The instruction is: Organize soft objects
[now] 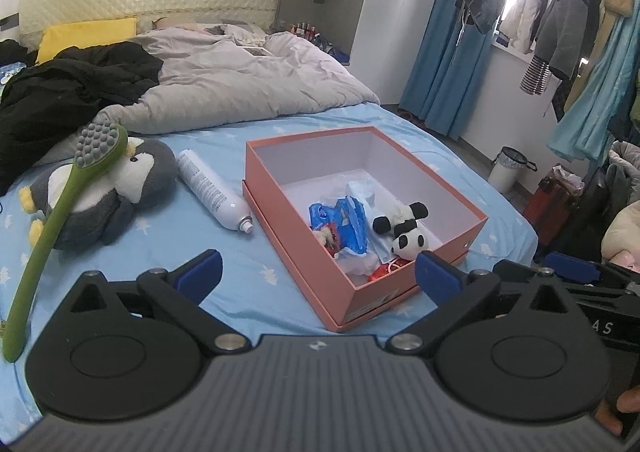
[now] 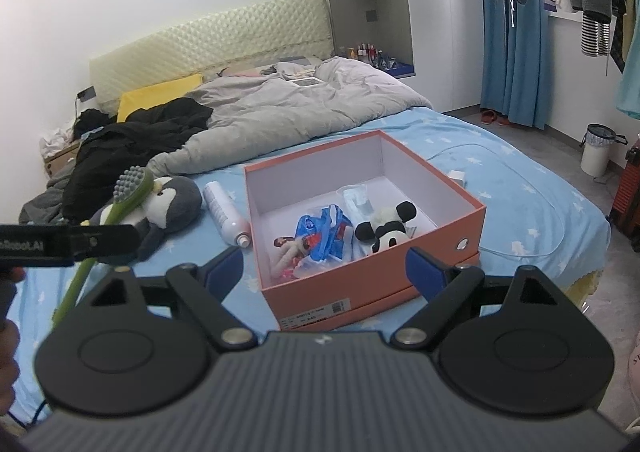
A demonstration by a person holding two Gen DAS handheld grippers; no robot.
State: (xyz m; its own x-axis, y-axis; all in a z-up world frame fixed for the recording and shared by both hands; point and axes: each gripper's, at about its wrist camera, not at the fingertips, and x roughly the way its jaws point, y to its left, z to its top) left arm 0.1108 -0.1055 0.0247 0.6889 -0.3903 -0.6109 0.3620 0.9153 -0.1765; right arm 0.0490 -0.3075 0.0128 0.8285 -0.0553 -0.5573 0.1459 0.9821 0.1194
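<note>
Left gripper (image 1: 316,276) hung open and empty, nearer the penguin plush (image 1: 108,192), which lay ahead-left beside the box (image 1: 400,292); right gripper (image 2: 324,272) likewise open, empty.

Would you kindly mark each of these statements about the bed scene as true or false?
1. The panda plush lies inside the orange box. True.
2. The penguin plush is in the box. False: it lies on the blue sheet, left of the box.
3. A green brush rests across the penguin. True.
4. The left gripper grips the white bottle. False: it is open, holding nothing.
</note>
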